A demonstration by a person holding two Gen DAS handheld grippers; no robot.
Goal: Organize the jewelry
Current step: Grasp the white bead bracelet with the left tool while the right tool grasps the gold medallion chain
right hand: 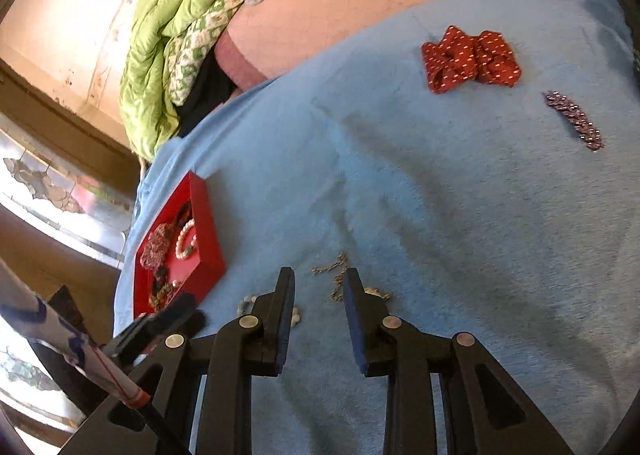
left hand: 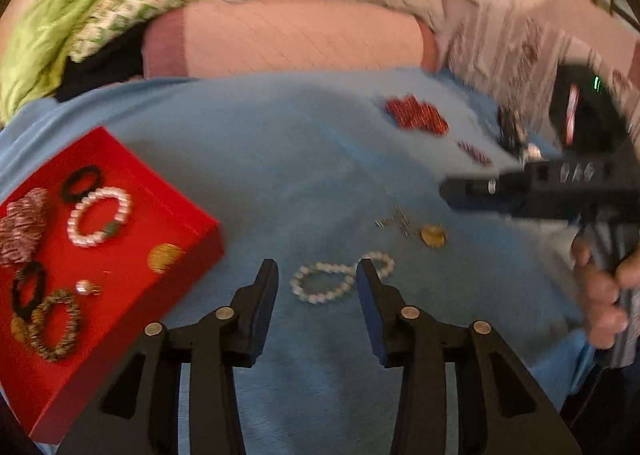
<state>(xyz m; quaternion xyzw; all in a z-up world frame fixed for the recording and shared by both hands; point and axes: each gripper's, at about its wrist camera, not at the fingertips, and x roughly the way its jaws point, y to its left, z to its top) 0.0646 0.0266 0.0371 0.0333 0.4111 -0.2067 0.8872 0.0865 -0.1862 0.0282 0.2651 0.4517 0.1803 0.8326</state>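
Now mid-sorting: left gripper [left hand: 317, 279] jaws open over pearl bracelet [left hand: 324, 282], unheld; right gripper [right hand: 319, 287] jaws parted, empty, above chain [right hand: 335, 275]. Next: close, carry to red tray [left hand: 120, 255].

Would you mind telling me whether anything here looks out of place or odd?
Nothing looks damaged or spilled. Several pieces simply lie loose on the blue cloth instead of in the red box: a pearl bracelet, a thin chain, a red bow and a beaded clip.
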